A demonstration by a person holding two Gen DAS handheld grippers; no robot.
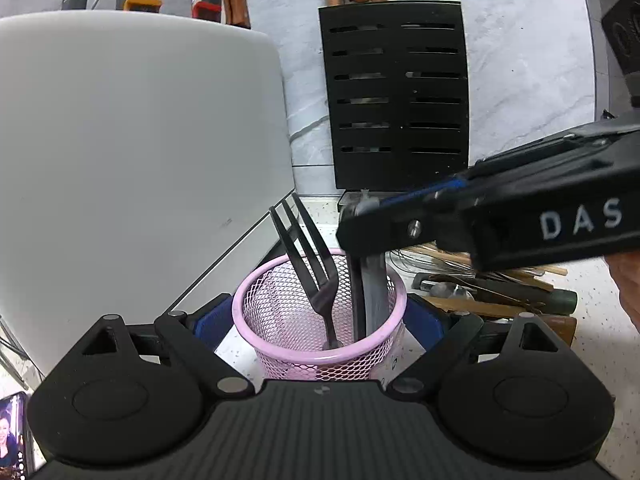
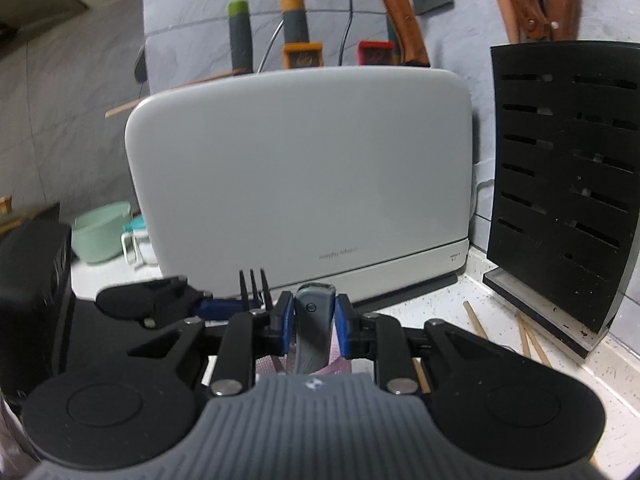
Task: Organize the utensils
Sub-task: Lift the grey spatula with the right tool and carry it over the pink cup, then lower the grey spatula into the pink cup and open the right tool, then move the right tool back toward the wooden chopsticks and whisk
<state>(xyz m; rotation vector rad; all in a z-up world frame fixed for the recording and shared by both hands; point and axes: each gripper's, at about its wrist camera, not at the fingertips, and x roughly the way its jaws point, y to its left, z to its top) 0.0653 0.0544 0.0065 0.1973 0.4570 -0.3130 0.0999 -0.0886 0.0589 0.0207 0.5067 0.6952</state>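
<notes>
White toaster [image 2: 296,176] standing at back of speckled desk [image 2: 460,296], black slotted knife block [image 2: 560,184] sitting just right of it. Pink mesh cup [image 1: 320,320] sitting on desk in front of toaster, left claw [image 1: 320,332] gripping its sides, blue pads [image 1: 212,322] pressing against rim. Right claw [image 2: 314,320] clamping grey utensil handle [image 2: 314,312] upright, lower end reaching down inside cup. Black fork [image 1: 316,272] leaning in cup, tines up. Loose utensil pile [image 1: 492,288] lying on desk right of cup.
</notes>
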